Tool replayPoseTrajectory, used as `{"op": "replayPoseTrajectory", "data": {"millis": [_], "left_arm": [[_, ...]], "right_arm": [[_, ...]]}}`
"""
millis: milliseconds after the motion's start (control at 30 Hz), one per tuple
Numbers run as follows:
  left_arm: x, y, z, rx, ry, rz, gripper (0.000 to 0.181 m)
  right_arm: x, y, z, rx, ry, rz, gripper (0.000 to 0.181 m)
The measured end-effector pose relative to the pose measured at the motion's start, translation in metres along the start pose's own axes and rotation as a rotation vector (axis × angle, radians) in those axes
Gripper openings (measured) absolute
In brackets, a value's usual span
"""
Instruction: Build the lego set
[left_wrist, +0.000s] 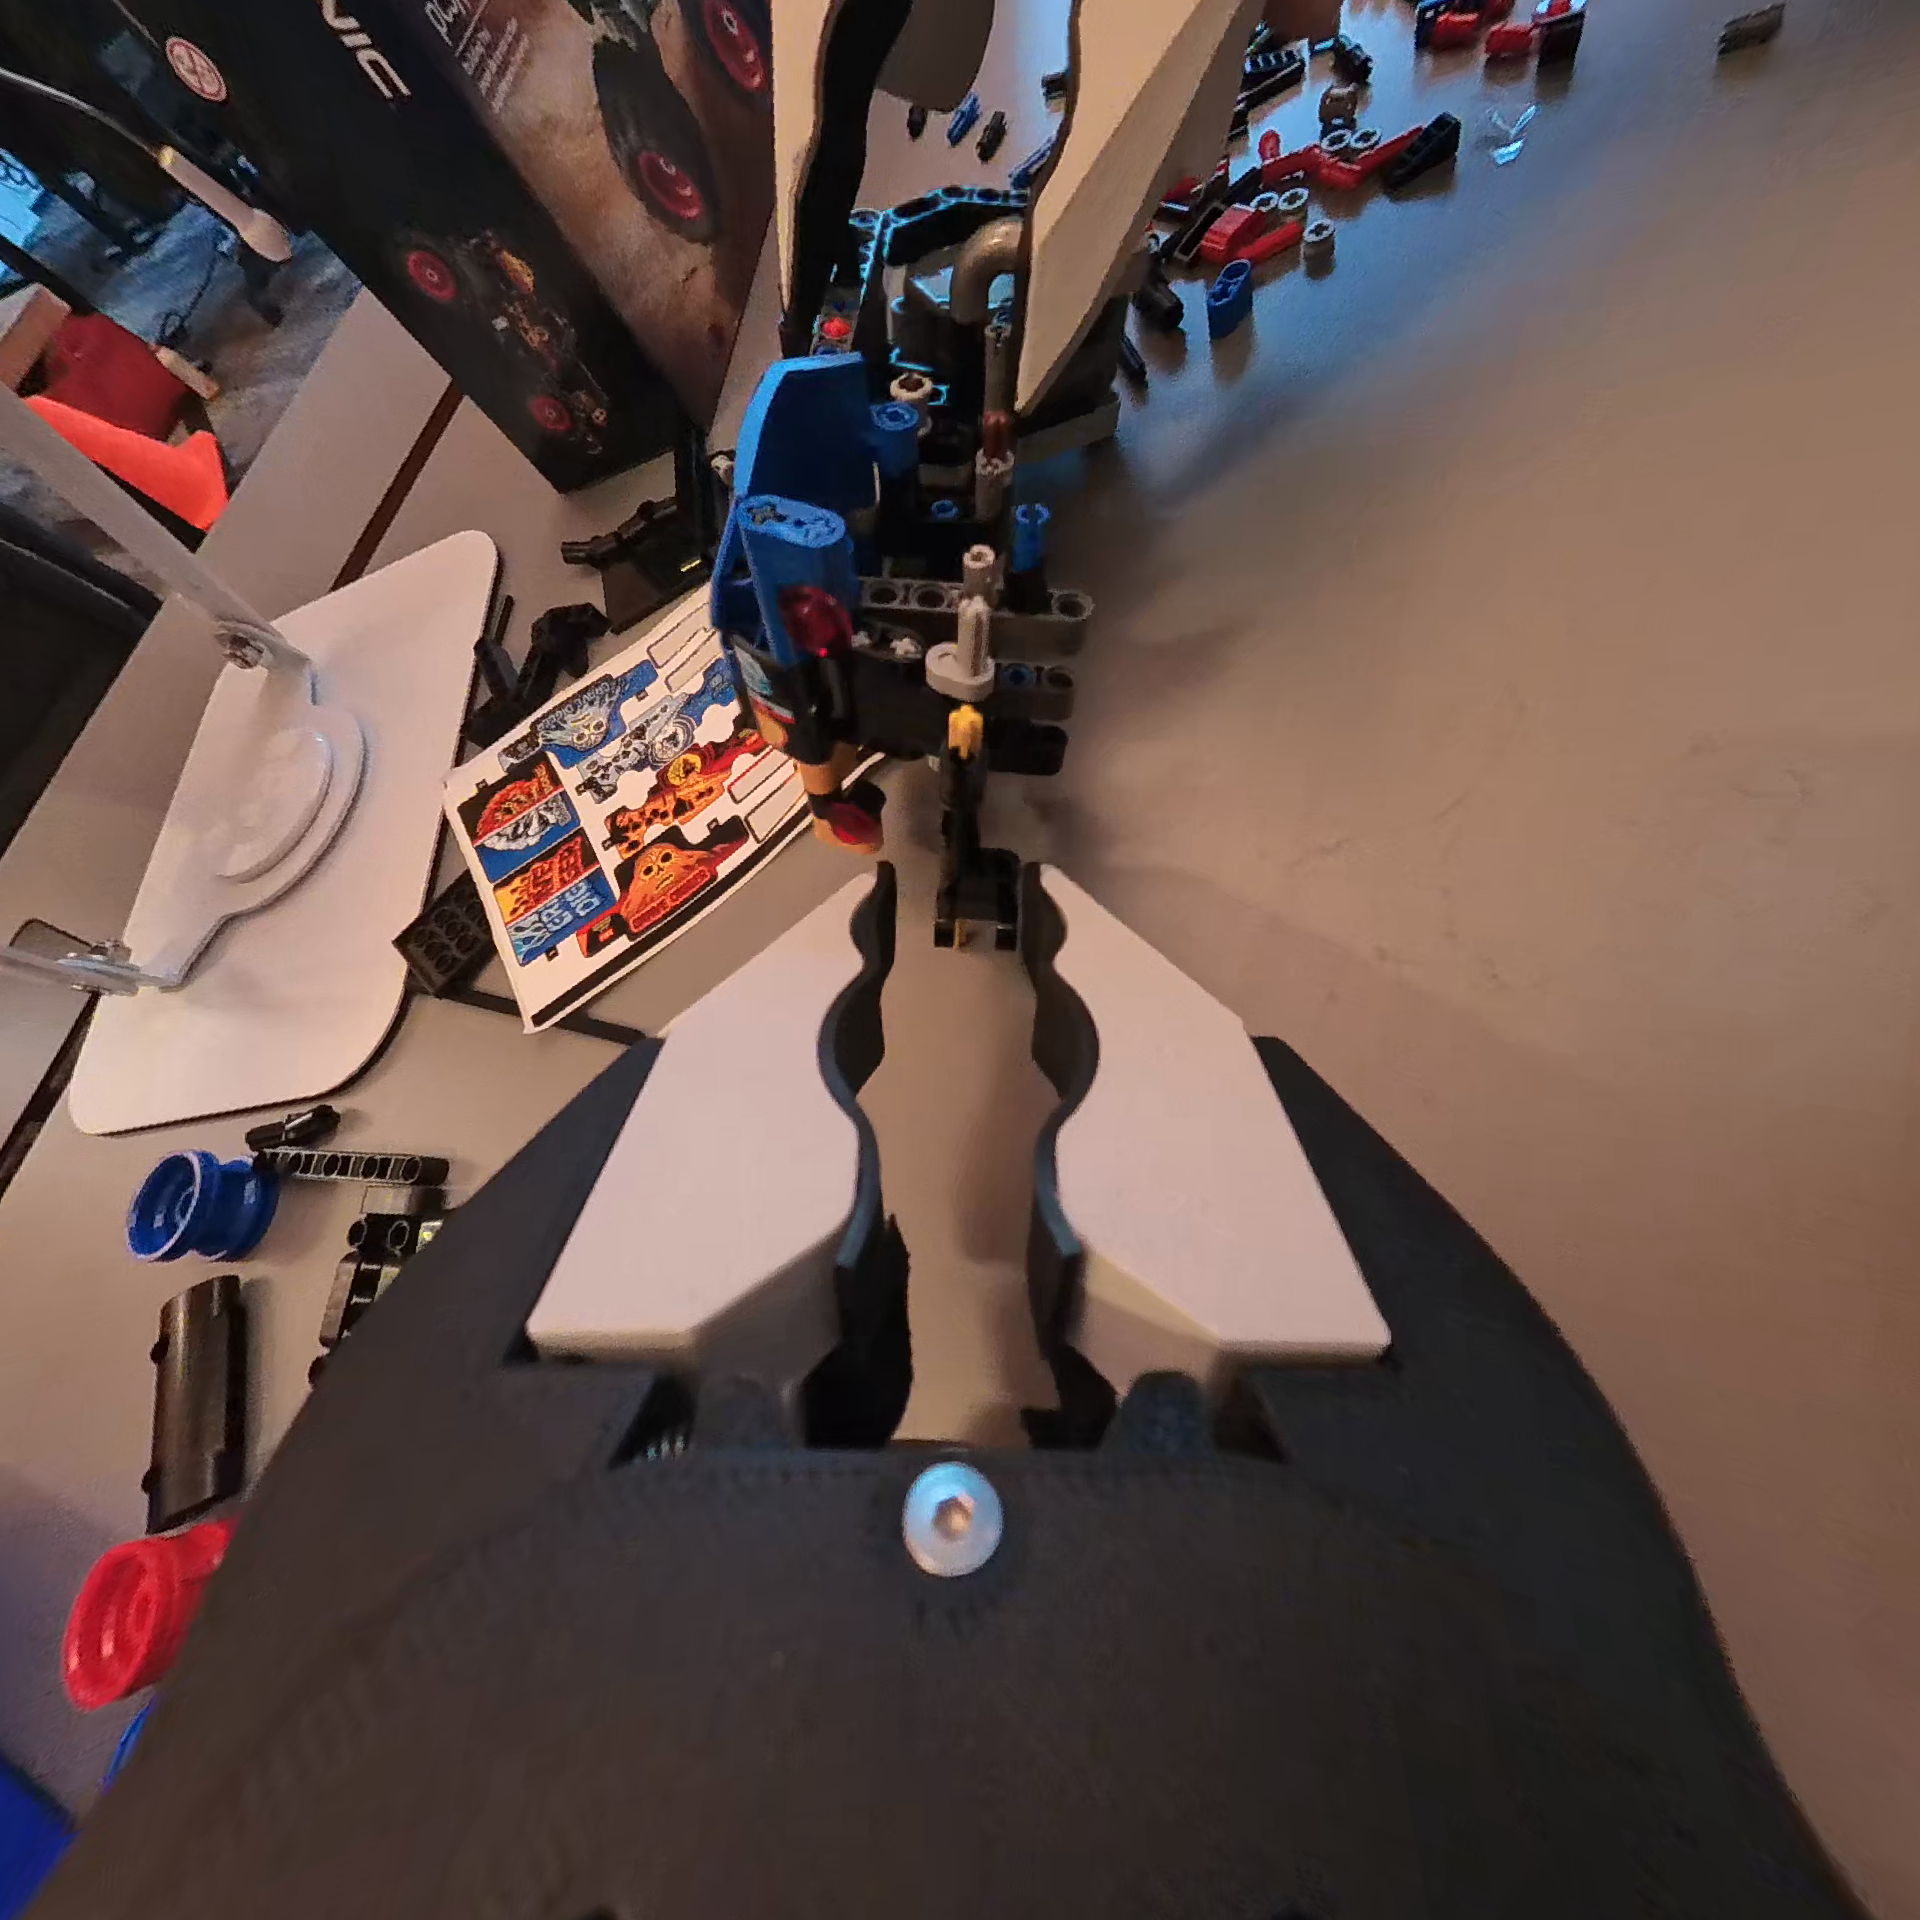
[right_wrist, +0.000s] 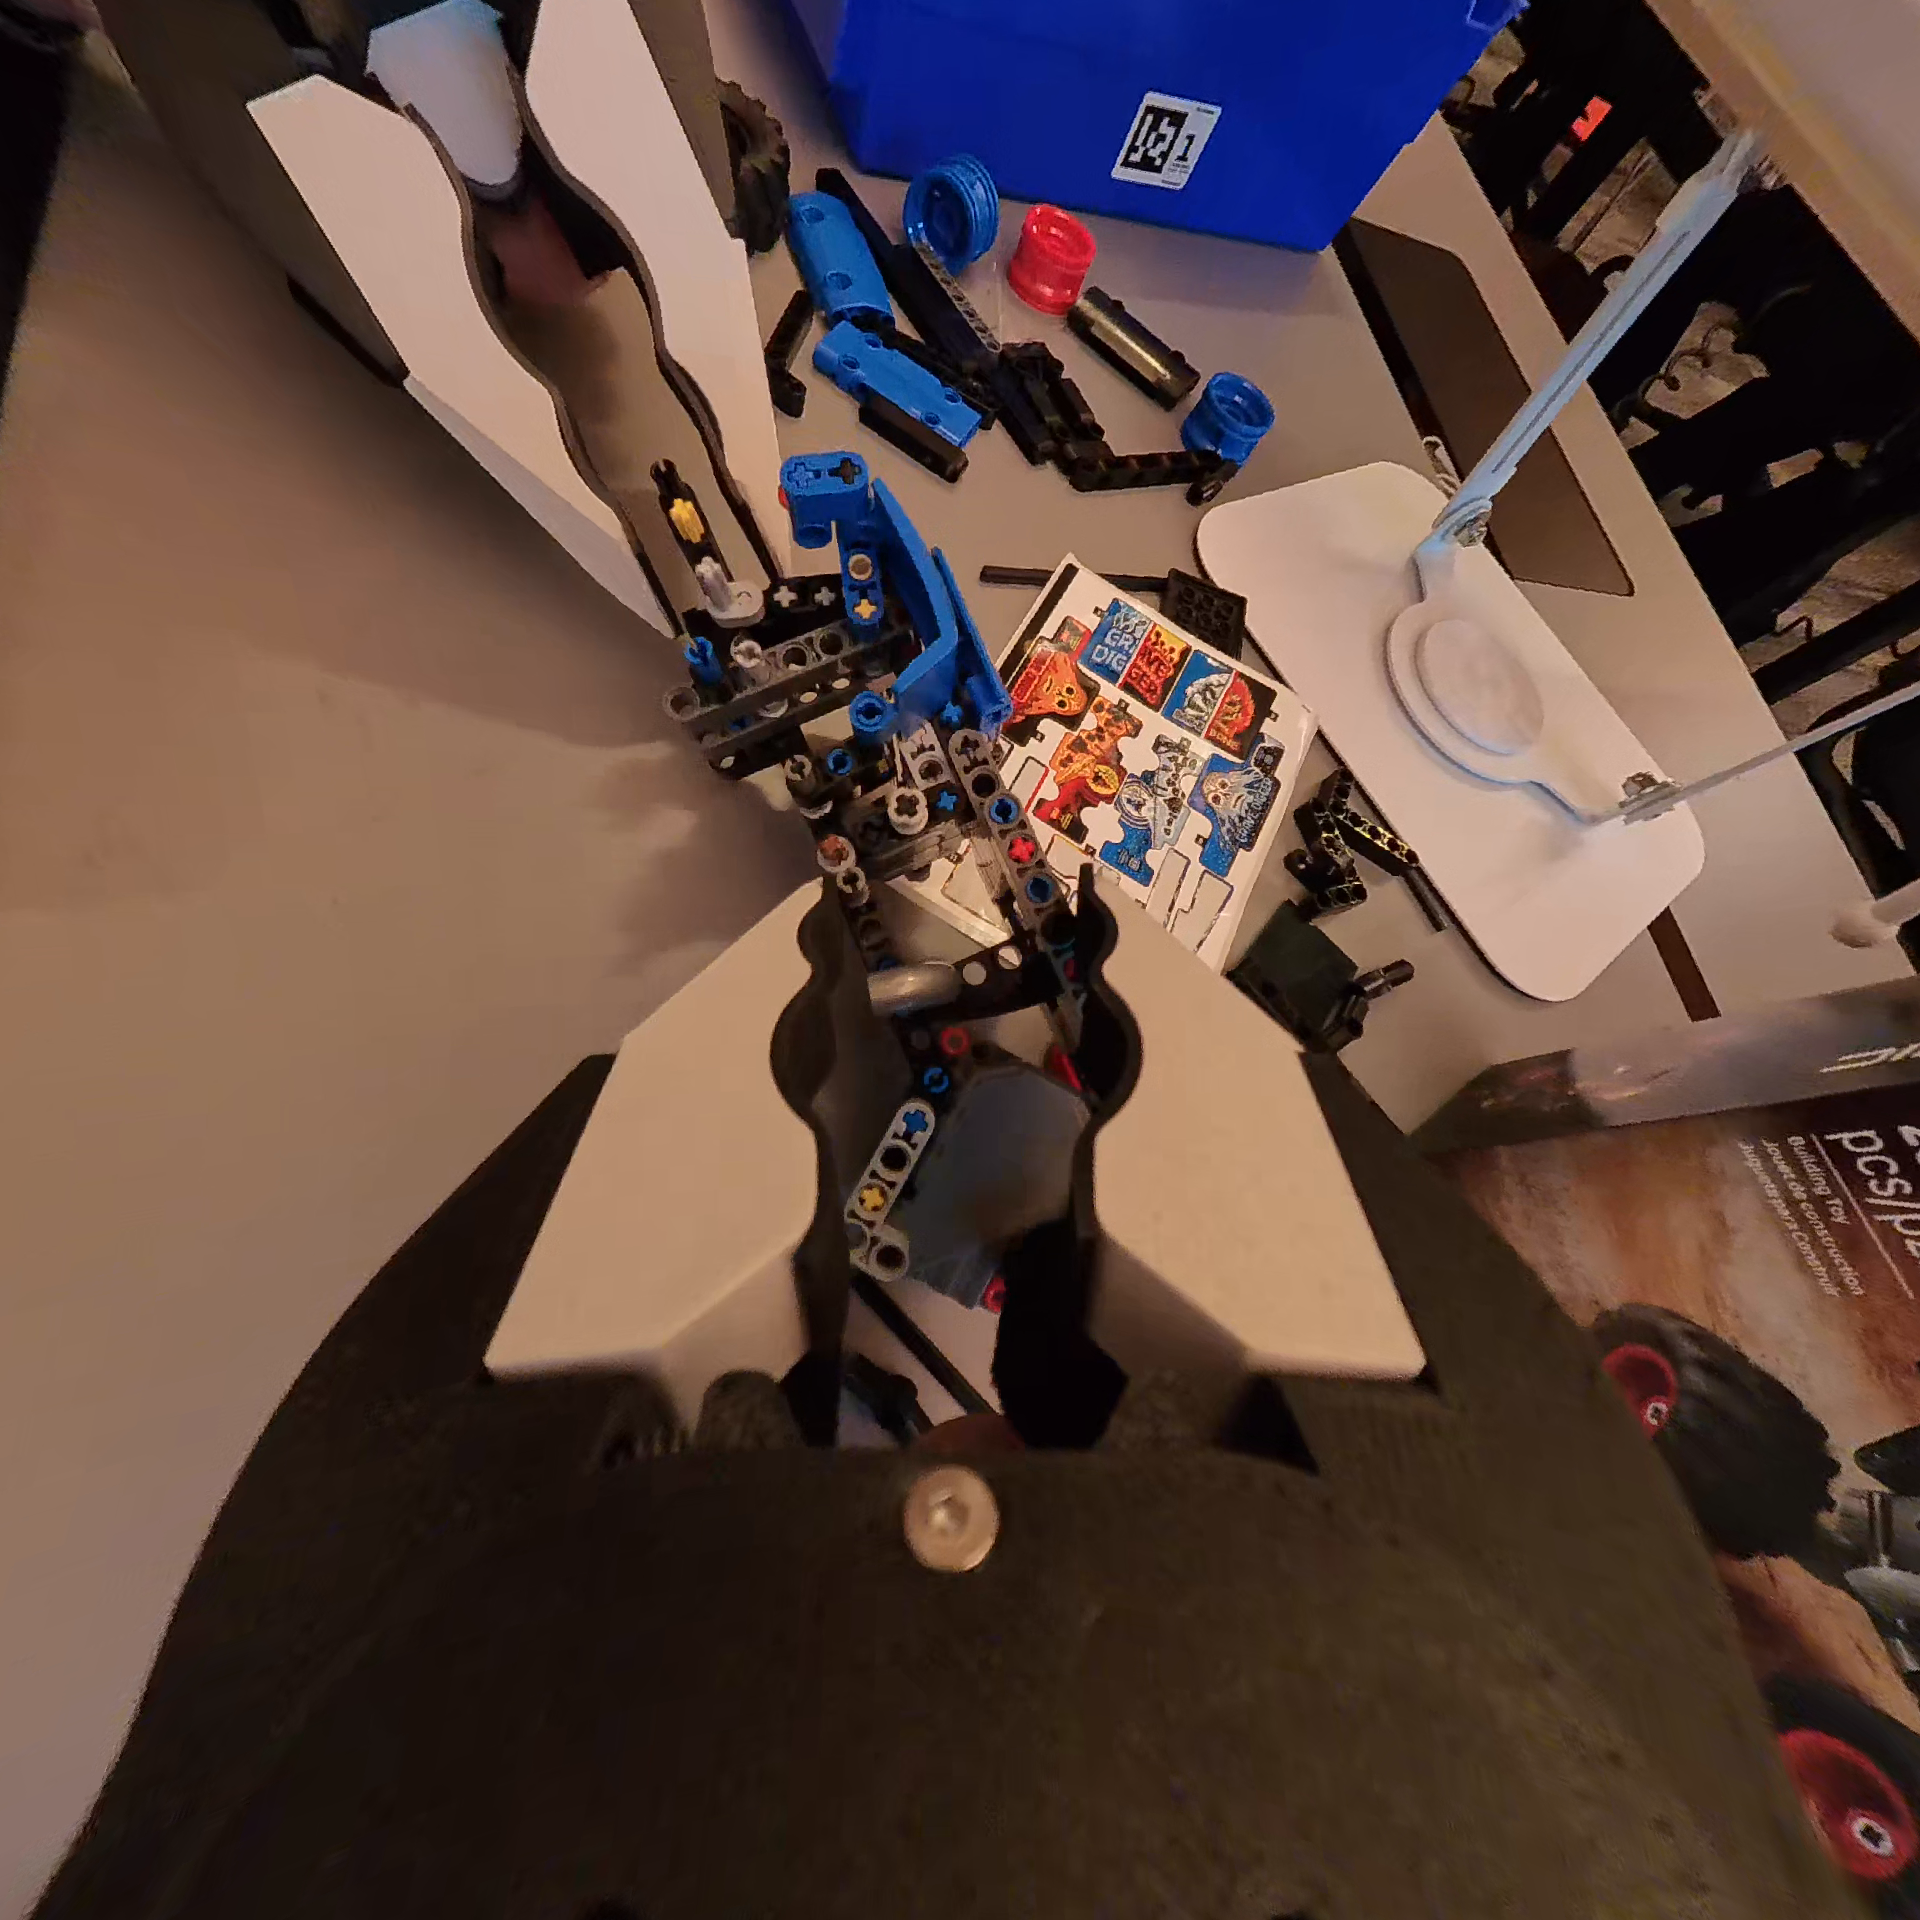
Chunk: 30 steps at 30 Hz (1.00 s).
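Right gripper (right_wrist: 951, 935) clamping the blue-black lego chassis (right_wrist: 831, 707) mid-table; left gripper (left_wrist: 961, 894) pinching a thin black beam with yellow pin (left_wrist: 966, 810) (bare grey tabletop (left_wrist: 1507, 831) lying open alongside)

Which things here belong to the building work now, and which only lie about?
In use: the half-built blue and black lego model; right gripper holding it; left gripper on its black beam.

Lying about: sticker sheet, blue plastic bin, white lamp base.
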<state>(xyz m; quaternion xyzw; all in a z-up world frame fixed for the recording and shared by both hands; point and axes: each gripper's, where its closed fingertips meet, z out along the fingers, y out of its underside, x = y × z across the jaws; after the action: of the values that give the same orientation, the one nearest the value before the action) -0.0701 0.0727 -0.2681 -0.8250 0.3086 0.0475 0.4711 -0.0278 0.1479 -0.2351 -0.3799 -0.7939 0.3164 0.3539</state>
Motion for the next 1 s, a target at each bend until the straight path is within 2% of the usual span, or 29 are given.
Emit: {"op": "replayPoseTrajectory", "data": {"millis": [267,467,1000], "left_arm": [[0.001,-0.006,-0.003,0.027,-0.005,0.008,0.024],[-0.001,-0.008,-0.001,0.027,-0.036,0.029,0.008],[-0.010,-0.013,-0.001,0.053,-0.077,0.009,0.007]], "right_arm": [[0.000,-0.004,-0.003,-0.004,0.017,-0.022,0.043],[-0.002,-0.012,-0.005,0.001,0.029,-0.056,0.042],[-0.002,-0.025,-0.015,-0.001,0.075,-0.104,0.041]]}}
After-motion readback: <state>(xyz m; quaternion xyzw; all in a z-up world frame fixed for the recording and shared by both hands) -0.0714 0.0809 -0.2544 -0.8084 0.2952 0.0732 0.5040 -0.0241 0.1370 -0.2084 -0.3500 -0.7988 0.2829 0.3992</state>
